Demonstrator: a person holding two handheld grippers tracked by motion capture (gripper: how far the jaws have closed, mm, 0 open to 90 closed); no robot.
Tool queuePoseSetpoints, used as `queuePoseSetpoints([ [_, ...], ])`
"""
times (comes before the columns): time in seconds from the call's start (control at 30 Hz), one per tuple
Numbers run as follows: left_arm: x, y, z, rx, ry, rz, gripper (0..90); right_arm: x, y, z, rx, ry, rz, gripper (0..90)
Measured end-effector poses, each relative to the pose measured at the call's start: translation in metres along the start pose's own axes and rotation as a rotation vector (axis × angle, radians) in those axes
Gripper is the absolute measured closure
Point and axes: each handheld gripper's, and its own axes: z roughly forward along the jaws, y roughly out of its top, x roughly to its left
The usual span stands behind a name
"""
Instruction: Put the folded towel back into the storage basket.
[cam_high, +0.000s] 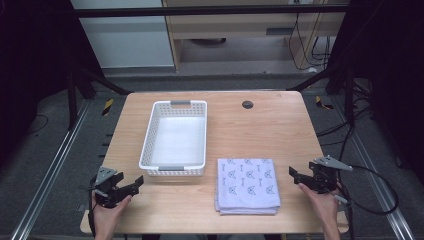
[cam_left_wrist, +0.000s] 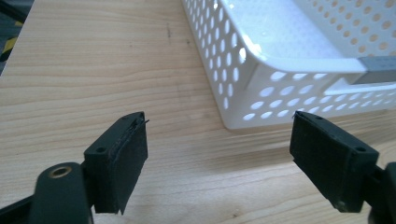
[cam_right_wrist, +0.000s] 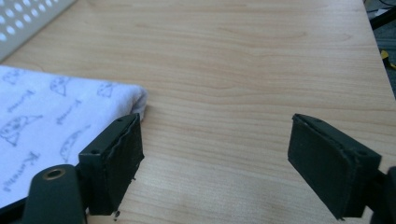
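1. Right claw: held in the person's right hand at the near right edge of the surface. Jaws spread wide, nothing between them. It points toward the folded cloth and stands just beside the cloth's right edge, not touching it.
2. Left claw: held in the person's left hand at the near left corner of the surface. Jaws spread wide, nothing between them. It points toward the near left corner of the basket, close to it but apart.
3. Cloth: a folded white cloth with small dark printed figures, lying flat on the near half of the surface, right of centre. In the right gripper view its folded corner lies just past the claw's left jaw, with bare wood between the jaws.
4. Basket: a white plastic basket with perforated walls and grey handle grips at both short ends. It stands upright on the left-centre of the surface, beyond and left of the cloth, its near right corner near the cloth's far left corner. Its interior appears bare. In the left gripper view its near corner sits just ahead of the claw.
5. Surface: light wood, with a small dark round fitting near the far edge.
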Motion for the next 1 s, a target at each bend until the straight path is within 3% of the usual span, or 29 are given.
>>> queuePoseSetpoints([
  [0.2, -0.008, 0.0, -0.004, -0.018, -0.009, 0.005, 19.8, 0.002, 0.002, -0.004, -0.026, 0.013, 0.002, 20.2],
  [0.57, -0.025, 0.0, -0.003, -0.013, -0.037, 0.052, 20.3, 0.015, 0.005, -0.007, -0.059, 0.023, -0.073, 20.3],
  [1.0, -0.039, 0.001, -0.006, -0.019, -0.061, 0.084, 21.7, 0.028, 0.016, -0.014, -0.084, 0.073, -0.084, 19.9],
])
